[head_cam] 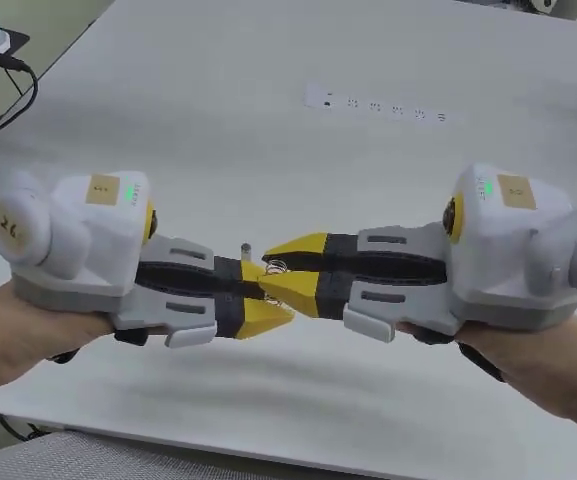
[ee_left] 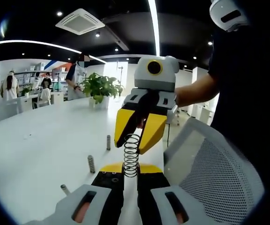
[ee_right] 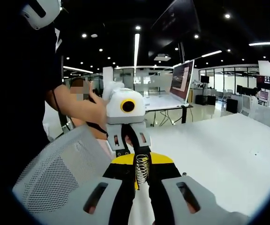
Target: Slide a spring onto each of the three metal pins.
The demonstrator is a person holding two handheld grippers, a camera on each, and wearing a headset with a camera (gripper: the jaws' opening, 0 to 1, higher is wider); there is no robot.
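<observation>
Both grippers meet tip to tip over the white table (head_cam: 218, 150). A small metal spring (head_cam: 276, 267) spans between them. In the left gripper view the spring (ee_left: 131, 155) rises from my left gripper (ee_left: 131, 174), whose jaws are shut on its near end. The right gripper's yellow fingers (ee_left: 149, 133) close on its far end. In the right gripper view the spring (ee_right: 142, 168) sits between the jaws of my right gripper (ee_right: 142, 163). Two ribbed uprights (ee_left: 108, 142) (ee_left: 91, 164) and a bare pin (ee_left: 64, 189) stand on the table. One pin (head_cam: 246, 248) pokes up just behind the tips.
A white power strip (head_cam: 383, 108) lies at the far middle of the table. A black cable (head_cam: 18, 90) hangs off the far left corner. A mesh chair (ee_left: 209, 173) stands beside the near table edge. People and a potted plant (ee_left: 99, 86) are far off.
</observation>
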